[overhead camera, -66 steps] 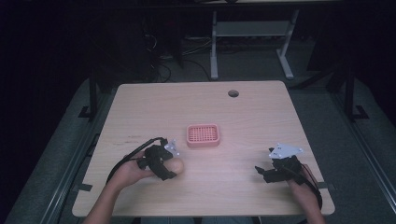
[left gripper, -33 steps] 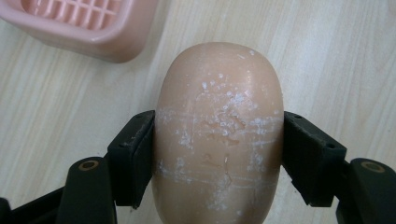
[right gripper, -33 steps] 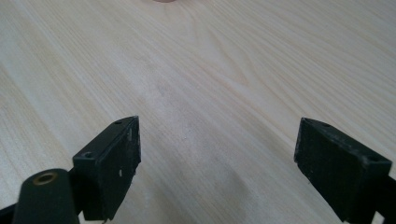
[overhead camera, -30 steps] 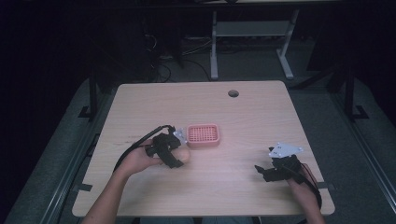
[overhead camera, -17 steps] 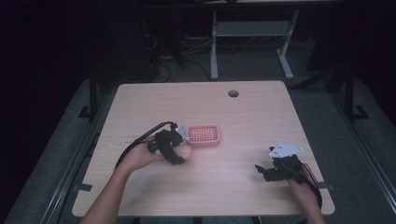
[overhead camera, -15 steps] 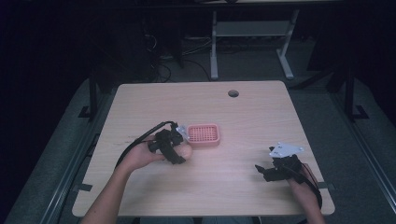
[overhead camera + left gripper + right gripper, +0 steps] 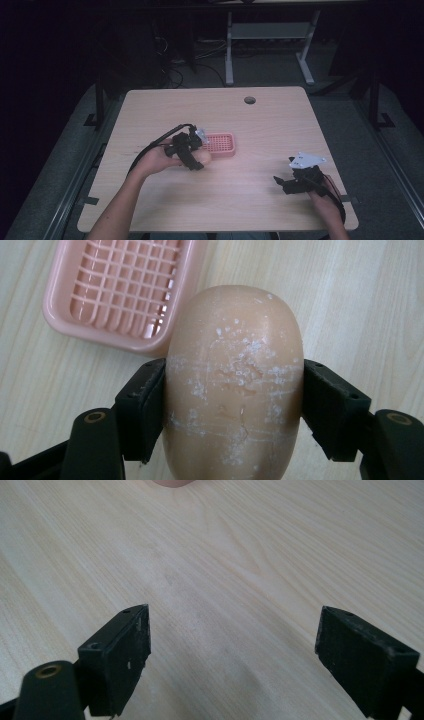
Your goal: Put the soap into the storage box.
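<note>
A peach-coloured oval bar of soap [image 7: 235, 385] with white scuffs is clamped between the jaws of my left gripper [image 7: 235, 415], which is shut on it. In the high view that left gripper [image 7: 197, 159] holds the soap [image 7: 204, 158] just left of a pink slatted soap dish [image 7: 221, 145] near the table's middle. The dish [image 7: 125, 290] lies at the upper left of the left gripper view, apart from the soap. My right gripper [image 7: 281, 183] rests open near the table's front right; its jaws [image 7: 232, 665] stand wide apart over bare wood.
The light wooden table [image 7: 280, 125] has a round cable hole [image 7: 249, 100] near its far edge. A white desk frame [image 7: 270, 35] and cables stand on the dark floor behind. A pink edge [image 7: 172, 483] shows at the top of the right gripper view.
My left gripper has carried the soap up and to the right, from the front left of the table to beside the pink dish. The right gripper has stayed put.
</note>
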### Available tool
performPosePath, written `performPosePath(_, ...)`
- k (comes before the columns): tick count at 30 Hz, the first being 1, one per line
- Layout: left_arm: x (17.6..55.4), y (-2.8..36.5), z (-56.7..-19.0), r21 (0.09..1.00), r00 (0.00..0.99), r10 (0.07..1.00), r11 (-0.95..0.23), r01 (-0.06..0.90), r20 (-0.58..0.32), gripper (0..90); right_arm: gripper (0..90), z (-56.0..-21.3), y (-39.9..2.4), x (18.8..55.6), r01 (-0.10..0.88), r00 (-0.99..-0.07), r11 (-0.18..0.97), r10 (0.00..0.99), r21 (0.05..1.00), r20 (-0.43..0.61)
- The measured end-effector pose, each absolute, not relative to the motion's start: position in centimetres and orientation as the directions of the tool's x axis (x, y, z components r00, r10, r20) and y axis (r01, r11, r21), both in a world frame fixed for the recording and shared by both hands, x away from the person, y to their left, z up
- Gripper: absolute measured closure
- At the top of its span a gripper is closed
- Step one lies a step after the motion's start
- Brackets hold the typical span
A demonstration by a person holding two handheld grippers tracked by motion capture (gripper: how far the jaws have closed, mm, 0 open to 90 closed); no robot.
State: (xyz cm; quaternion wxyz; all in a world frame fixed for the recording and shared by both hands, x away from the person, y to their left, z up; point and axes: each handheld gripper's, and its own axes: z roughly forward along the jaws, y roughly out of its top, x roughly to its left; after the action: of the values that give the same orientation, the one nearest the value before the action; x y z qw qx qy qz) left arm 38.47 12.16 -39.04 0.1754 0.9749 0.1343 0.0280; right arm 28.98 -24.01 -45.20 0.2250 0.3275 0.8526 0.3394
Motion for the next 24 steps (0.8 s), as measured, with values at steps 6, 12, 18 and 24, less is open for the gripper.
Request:
performPosePath(6, 39.4, 11.3, -38.7, 0.345, 0.965, 0.264, -0.907, 0.243, 0.013, 31.5, 13.9, -45.2, -24.0, 29.0, 0.406, -0.685, 0.559, 0.710, 0.723, -0.164)
performPosePath(12, 40.4, 10.4, -38.2, 0.335, 0.967, 0.255, -0.913, 0.233, 0.021, 31.6, 14.0, -45.2, -24.0, 29.0, 0.412, -0.683, 0.551, 0.714, 0.726, -0.154)
performPosePath(18, 41.1, 9.5, -38.1, 0.331, 0.968, 0.251, -0.915, 0.229, 0.026, 31.6, 13.9, -45.2, -24.1, 29.0, 0.410, -0.683, 0.549, 0.714, 0.728, -0.154)
performPosePath(24, 41.9, 8.8, -38.0, 0.327, 0.969, 0.246, -0.918, 0.224, 0.025, 31.5, 13.9, -45.2, -24.1, 29.0, 0.411, -0.684, 0.550, 0.713, 0.727, -0.154)
